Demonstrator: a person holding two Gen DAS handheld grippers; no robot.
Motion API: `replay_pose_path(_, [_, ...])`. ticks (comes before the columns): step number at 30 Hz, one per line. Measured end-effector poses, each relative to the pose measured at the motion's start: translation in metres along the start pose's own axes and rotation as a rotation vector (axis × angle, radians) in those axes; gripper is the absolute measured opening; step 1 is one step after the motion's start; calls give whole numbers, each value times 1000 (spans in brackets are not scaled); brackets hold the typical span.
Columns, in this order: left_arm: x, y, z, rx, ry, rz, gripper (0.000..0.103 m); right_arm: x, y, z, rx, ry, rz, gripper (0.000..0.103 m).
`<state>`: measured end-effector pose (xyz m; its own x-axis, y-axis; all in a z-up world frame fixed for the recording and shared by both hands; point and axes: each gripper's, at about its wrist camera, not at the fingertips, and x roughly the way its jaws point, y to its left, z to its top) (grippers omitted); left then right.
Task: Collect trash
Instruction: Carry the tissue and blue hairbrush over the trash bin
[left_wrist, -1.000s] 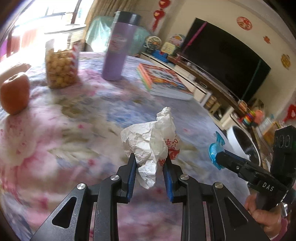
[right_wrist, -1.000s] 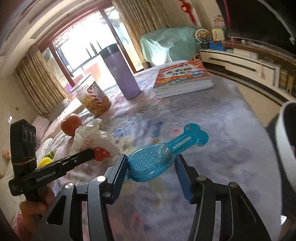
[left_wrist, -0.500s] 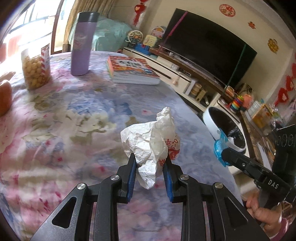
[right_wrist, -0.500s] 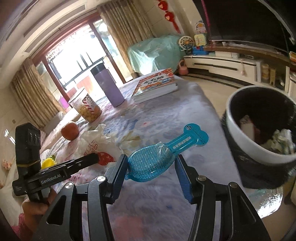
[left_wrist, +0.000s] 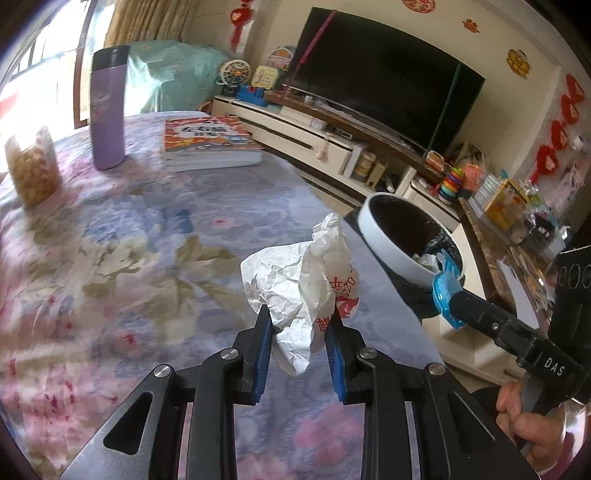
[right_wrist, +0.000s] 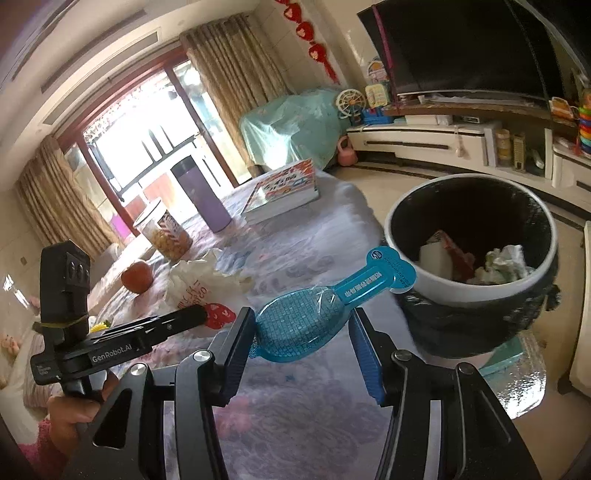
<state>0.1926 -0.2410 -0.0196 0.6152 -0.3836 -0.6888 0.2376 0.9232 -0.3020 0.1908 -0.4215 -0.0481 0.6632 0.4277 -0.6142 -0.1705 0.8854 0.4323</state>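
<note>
Two tools pinching trash: left (left_wrist: 297, 341) crumpled wrapper (left_wrist: 299, 284), right (right_wrist: 301, 341) blue packet (right_wrist: 314, 317), seemingly beside bin (right_wrist: 469, 280).

1. The trash bin (right_wrist: 469, 284) stands on the floor just beside the counter (left_wrist: 110, 258) edge, with trash inside.
2. On the counter's far part, the bottle (left_wrist: 108, 107) stands between the jar (left_wrist: 32, 168) and the books (left_wrist: 207, 142).
3. An apple (right_wrist: 137, 277) lies on the counter near the jar.
4. The television (left_wrist: 384, 81) stands behind the bin.
</note>
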Motion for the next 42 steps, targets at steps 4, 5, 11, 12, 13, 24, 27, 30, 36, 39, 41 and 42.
replay_pose_path(4, [3, -14, 2, 17, 7, -15, 26, -8, -8, 1, 9, -14, -12, 54])
replay_pose_path(5, [4, -18, 2, 22, 9, -21, 26, -10, -10, 1, 11, -17, -16, 54])
replay_pose_path(11, [11, -34, 6, 44, 17, -37, 26, -19, -22, 4, 27, -37, -36, 54])
replay_pose_path(12, [13, -36, 6, 45, 18, -38, 26, -20, -24, 5, 29, -40, -39, 54])
replay_pose_path(13, [14, -38, 7, 48, 19, -41, 26, -22, -25, 5, 30, -42, -42, 53])
replay_pose_path(24, [30, -64, 20, 86, 27, -67, 26, -35, -48, 12, 51, -69, -69, 53])
replay_pose_path(27, [36, -70, 23, 96, 31, -72, 26, -37, -55, 15, 57, -74, -74, 53])
replay_pose_path(30, [43, -78, 27, 109, 35, -77, 26, -39, -61, 19, 61, -78, -83, 53])
replay_pose_path(36, [54, -93, 35, 135, 41, -81, 26, -39, -74, 26, 67, -80, -99, 53])
replay_pose_path(39, [62, -100, 41, 153, 46, -82, 26, -38, -81, 30, 67, -80, -106, 53])
replay_pose_path(41, [67, -105, 45, 161, 50, -83, 26, -38, -85, 33, 68, -81, -112, 53])
replay_pose_path(42, [70, -105, 46, 162, 50, -82, 26, -38, -87, 34, 68, -81, -115, 53])
